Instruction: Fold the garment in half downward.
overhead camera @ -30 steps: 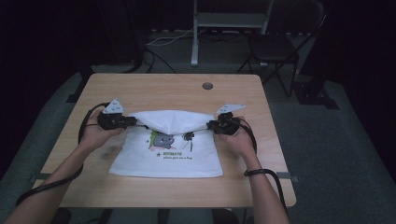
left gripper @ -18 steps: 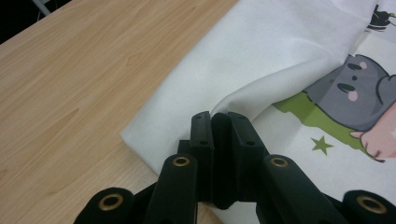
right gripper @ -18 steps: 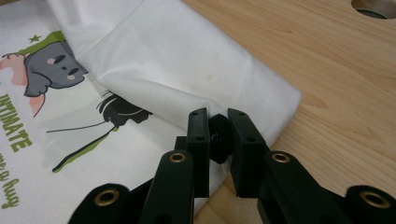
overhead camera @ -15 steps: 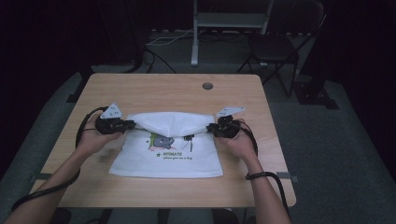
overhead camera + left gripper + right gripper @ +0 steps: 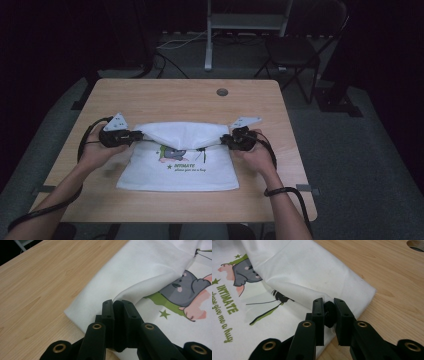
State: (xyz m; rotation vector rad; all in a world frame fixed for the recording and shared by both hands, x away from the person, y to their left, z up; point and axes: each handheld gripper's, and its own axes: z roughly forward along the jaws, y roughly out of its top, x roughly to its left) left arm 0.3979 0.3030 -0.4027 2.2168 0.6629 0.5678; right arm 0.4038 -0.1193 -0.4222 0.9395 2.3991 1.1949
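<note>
A white cloth (image 5: pixel 177 170) printed with a grey cartoon animal and green lettering lies on the wooden table (image 5: pixel 175 100). Its far part is folded over toward the person. My left gripper (image 5: pixel 136 135) is shut on the left corner of that folded flap. In the left gripper view the jaws (image 5: pixel 117 302) stand pressed together on the cloth (image 5: pixel 140 270). My right gripper (image 5: pixel 225 141) is shut on the flap's right corner. In the right gripper view its jaws (image 5: pixel 329 301) pinch the edge of the cloth (image 5: pixel 307 272). The flap hangs stretched between both grippers, just above the print.
A round cable hole (image 5: pixel 222 92) sits in the table's far middle and shows again in the right gripper view (image 5: pixel 415 243). Behind the table stand a dark chair (image 5: pixel 300 50) and a metal stand (image 5: pixel 245 20). Bare wood lies left, right and beyond the cloth.
Both grippers have crept slightly toward the person's side of the table, drawing the folded flap with them. Their grip is unchanged.
</note>
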